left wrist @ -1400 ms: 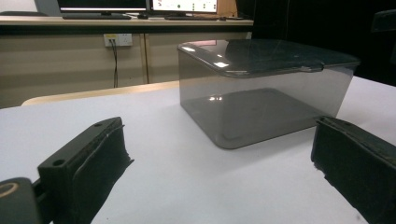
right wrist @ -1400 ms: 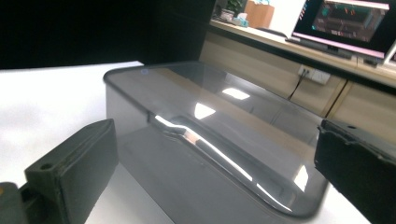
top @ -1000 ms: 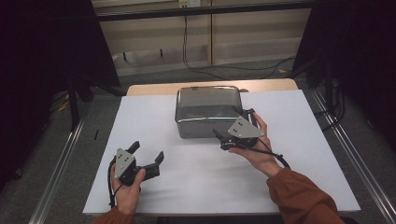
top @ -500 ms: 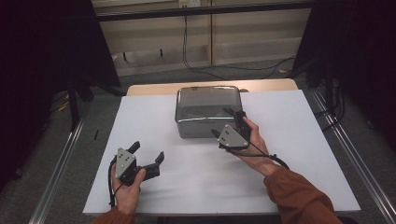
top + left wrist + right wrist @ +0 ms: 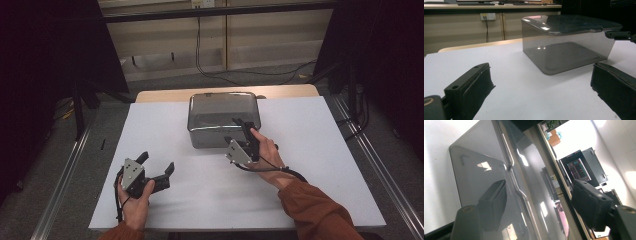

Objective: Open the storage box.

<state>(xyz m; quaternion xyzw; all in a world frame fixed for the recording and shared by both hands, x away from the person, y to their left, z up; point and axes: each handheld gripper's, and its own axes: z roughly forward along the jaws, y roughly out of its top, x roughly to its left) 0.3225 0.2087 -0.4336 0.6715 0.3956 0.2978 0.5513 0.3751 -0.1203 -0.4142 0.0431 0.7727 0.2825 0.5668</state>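
Right gripper [image 5: 240, 131] at near edge of smoked plastic box [image 5: 222, 117], tilted on its side; jaws have just been closing, one either side of the lid rim [image 5: 510, 167], not yet pressing; box sits just ahead of it on the white table [image 5: 310, 165]; left gripper [image 5: 155, 167] well off to its left, jaws spread, nothing between.

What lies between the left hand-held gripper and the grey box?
Nothing: in the left gripper view, only bare white table runs from the left hand-held gripper to the box. The high view agrees.
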